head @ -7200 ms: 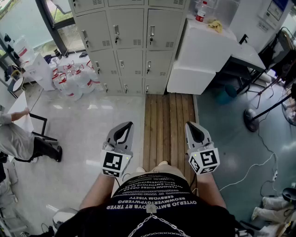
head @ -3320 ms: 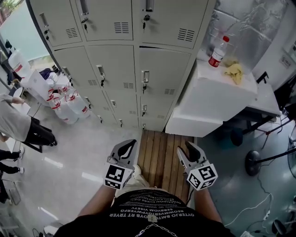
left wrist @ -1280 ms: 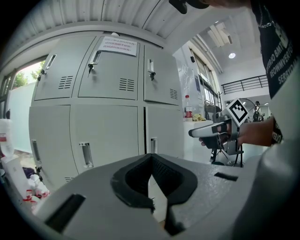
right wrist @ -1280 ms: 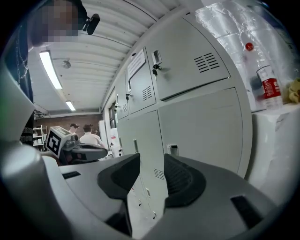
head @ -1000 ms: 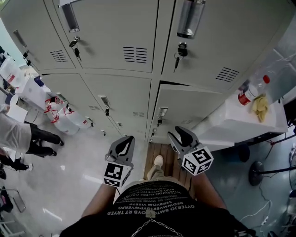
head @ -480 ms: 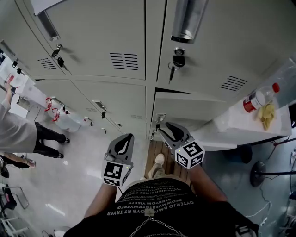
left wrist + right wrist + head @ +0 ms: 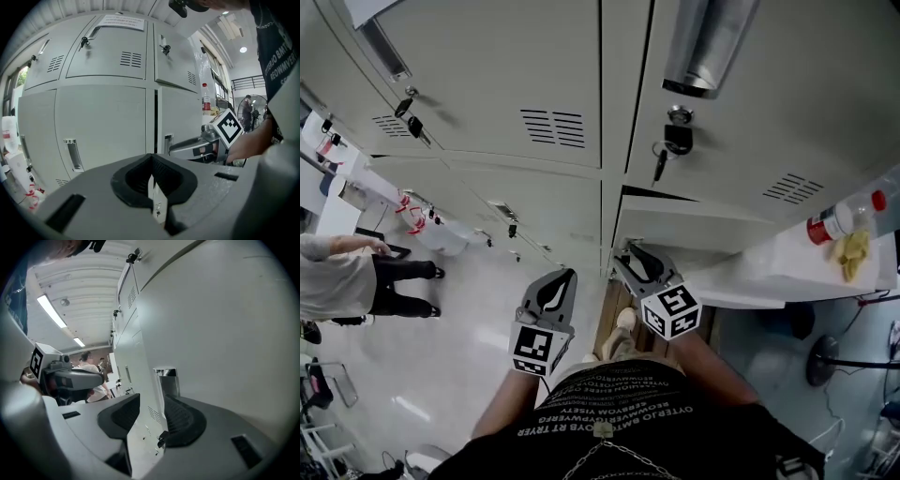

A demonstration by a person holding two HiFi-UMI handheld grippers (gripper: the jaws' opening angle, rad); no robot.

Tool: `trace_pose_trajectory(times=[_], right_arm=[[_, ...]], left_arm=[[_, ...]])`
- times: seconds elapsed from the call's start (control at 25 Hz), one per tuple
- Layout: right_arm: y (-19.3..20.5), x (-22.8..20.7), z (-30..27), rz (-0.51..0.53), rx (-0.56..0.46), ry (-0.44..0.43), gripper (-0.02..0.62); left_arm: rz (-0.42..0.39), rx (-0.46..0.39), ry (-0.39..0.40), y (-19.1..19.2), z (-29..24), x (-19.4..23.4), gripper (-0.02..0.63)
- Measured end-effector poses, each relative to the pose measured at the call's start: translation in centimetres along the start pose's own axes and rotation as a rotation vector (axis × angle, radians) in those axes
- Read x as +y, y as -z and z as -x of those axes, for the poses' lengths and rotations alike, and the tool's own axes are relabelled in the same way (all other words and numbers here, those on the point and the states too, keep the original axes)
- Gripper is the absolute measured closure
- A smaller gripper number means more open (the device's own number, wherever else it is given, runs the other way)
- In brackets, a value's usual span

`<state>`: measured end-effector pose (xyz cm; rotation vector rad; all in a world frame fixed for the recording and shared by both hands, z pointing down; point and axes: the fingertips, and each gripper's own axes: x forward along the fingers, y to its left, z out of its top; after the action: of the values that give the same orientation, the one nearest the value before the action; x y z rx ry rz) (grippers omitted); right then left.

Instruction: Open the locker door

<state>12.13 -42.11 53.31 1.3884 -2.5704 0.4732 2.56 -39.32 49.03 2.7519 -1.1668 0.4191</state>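
Observation:
The grey locker door (image 7: 694, 230) in the middle row, right column, shows a dark gap along its top edge. Its chrome handle (image 7: 166, 380) sits near the left edge, with a small key (image 7: 161, 439) below it. My right gripper (image 7: 625, 253) is up against that door, open, and in the right gripper view (image 7: 150, 404) the handle and door face lie between its spread jaws. I cannot tell whether the pads touch the handle. My left gripper (image 7: 565, 274) hangs lower left, away from the lockers, shut and empty (image 7: 151, 161). The left gripper view shows the same handle (image 7: 168, 140) beside the right gripper.
Rows of grey lockers fill the front, and the upper door has a key (image 7: 675, 141) in its lock. A white cabinet (image 7: 787, 272) on the right carries a bottle (image 7: 830, 225) and a yellow cloth (image 7: 853, 248). A person (image 7: 347, 281) stands at left. Wooden decking (image 7: 614, 323) lies underfoot.
The lockers have come closer. My right gripper has moved forward and left, down to the middle right door's handle. My left gripper has shifted slightly forward.

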Motion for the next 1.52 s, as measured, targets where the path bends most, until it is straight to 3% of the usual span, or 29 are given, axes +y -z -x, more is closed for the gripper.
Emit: trace_pose_trajectory(times=[0.16, 0.52, 0.72, 1.52], right_arm=[[0.4, -0.4, -0.8, -0.017, 0.007, 0.057, 0.446], [0.4, -1.4, -2.0, -0.047, 0.000, 0.075, 0.463], [0.5, -1.7, -1.7, -0.053, 0.006, 0.085, 0.516], [3.1, 2.4, 3.6, -0.043, 0.017, 0.105, 0.514]], left_arm=[[-0.006, 0.010, 0.001, 0.2, 0.0, -0.2, 0.614], [-0.013, 0.030, -0.004, 1.0, 1.2, -0.1, 0.614], [-0.019, 0.027, -0.002, 0.9, 1.7, -0.1, 0.614], [-0.054, -0.013, 0.044, 0.7, 6.4, -2.1, 0.614]])
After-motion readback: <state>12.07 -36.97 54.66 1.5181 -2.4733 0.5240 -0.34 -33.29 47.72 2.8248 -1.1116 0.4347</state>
